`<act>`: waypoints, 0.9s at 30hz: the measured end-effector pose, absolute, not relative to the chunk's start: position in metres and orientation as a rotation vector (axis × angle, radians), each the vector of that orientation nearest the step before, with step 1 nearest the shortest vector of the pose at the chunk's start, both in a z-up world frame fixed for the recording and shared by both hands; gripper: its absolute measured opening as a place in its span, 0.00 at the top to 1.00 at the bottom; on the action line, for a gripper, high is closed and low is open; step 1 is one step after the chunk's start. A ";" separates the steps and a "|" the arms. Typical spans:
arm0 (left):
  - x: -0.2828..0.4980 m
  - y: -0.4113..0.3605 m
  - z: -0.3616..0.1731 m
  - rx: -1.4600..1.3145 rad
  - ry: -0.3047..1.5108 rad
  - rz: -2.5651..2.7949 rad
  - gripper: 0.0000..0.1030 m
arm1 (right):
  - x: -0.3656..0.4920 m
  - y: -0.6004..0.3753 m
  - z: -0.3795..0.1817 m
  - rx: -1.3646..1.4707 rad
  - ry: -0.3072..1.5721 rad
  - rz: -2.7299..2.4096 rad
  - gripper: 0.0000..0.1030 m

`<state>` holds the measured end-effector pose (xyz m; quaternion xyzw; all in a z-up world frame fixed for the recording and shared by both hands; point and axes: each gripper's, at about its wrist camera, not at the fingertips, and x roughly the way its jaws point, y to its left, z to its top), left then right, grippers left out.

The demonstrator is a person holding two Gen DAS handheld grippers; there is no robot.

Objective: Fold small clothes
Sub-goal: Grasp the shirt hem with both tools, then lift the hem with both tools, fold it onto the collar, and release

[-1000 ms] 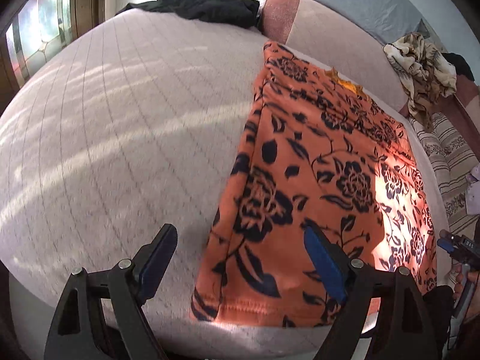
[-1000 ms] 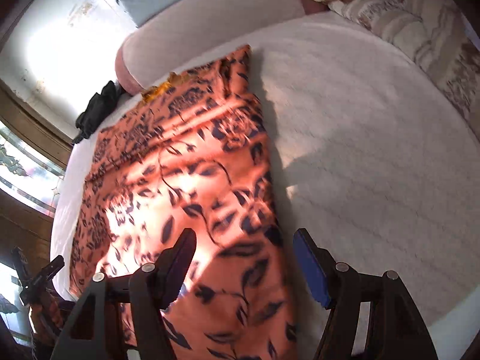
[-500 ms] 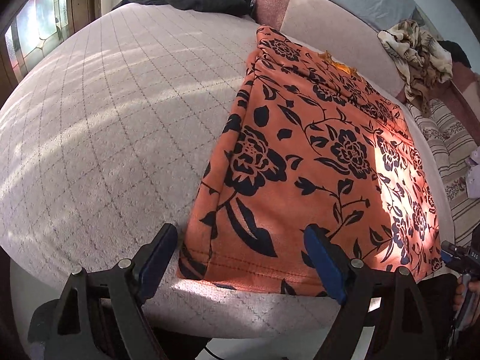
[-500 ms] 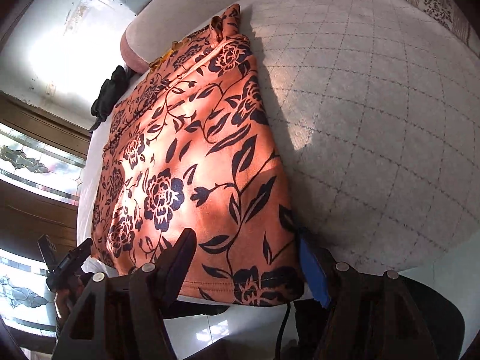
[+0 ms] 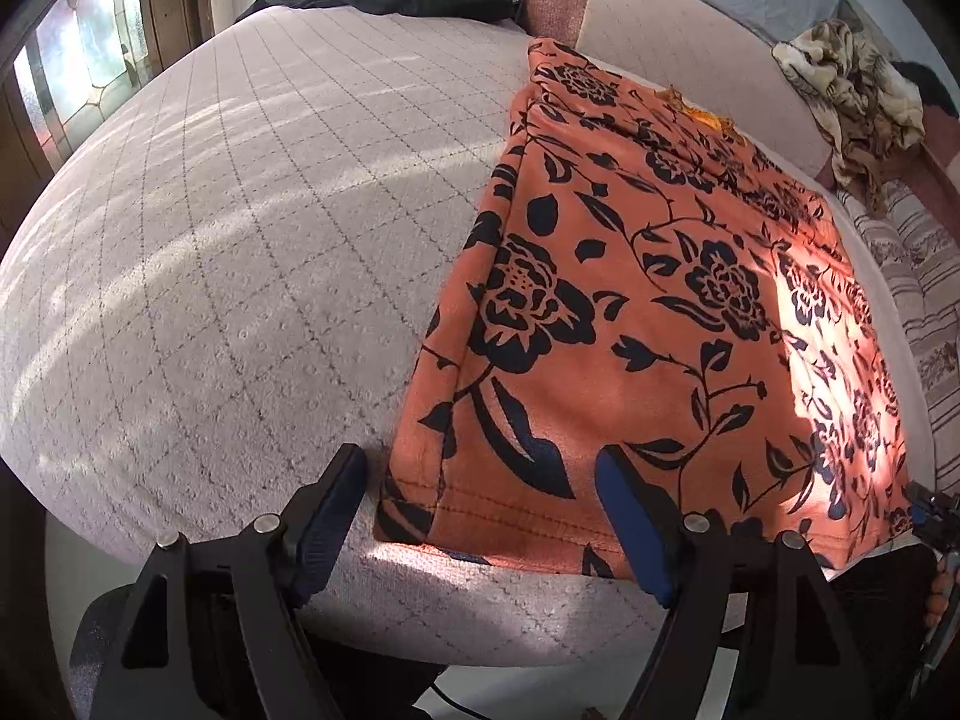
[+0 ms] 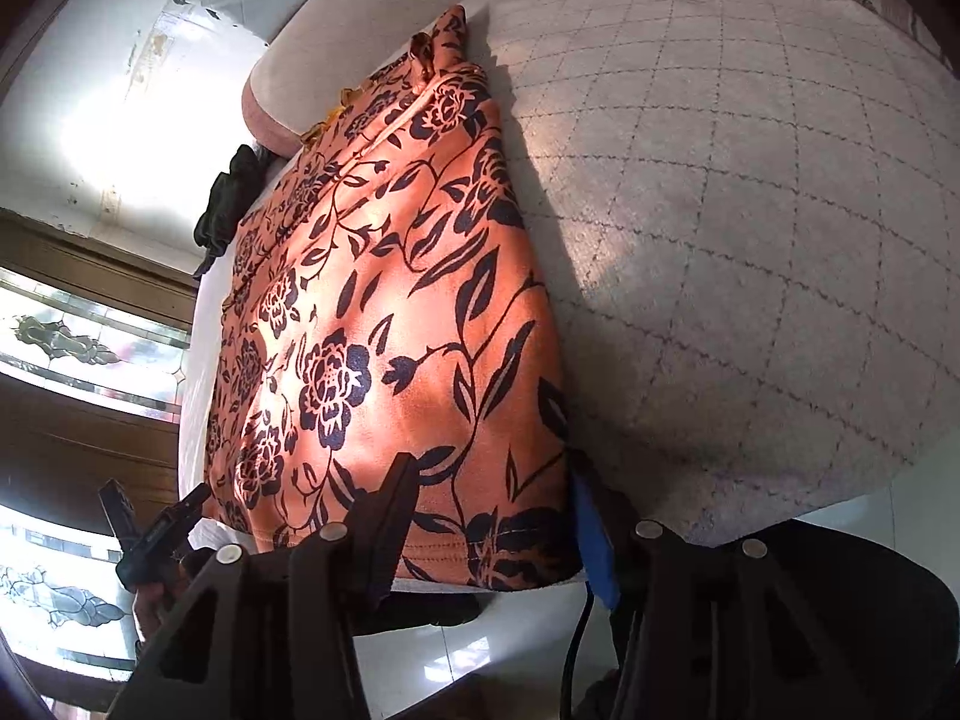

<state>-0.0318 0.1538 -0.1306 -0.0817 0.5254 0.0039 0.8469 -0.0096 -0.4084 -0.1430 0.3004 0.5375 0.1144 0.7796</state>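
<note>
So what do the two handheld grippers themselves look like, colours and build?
Both look the same. The left gripper has a matte black plastic frame with triangular cut-outs, round silver pivot bolts, and two long fingers faced with blue pads. The right gripper matches: black frame, silver bolts, a blue pad showing on one finger. A thin black cable hangs beside it. No markings or sleeves are visible.

The orange garment's (image 6: 390, 324) near hem is partly hidden behind the right hand-held gripper's (image 6: 489, 516) fingers.

Sunlight streaks a quilted grey-pink mattress (image 5: 210, 252) beside a dark wood-framed leaded-glass window (image 6: 72, 348) and white wall (image 6: 90, 60).
</note>
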 end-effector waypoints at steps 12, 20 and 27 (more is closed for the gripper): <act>-0.033 0.147 -0.113 -0.192 1.072 -0.037 0.89 | -0.010 -0.403 -0.126 0.612 1.154 0.276 0.89; -0.034 0.136 -0.126 -0.127 1.094 -0.037 0.21 | -0.008 -0.400 -0.142 0.656 1.177 0.264 0.31; -0.032 0.152 -0.106 -0.231 1.052 -0.078 0.91 | -0.002 -0.403 -0.138 0.681 1.169 0.262 0.94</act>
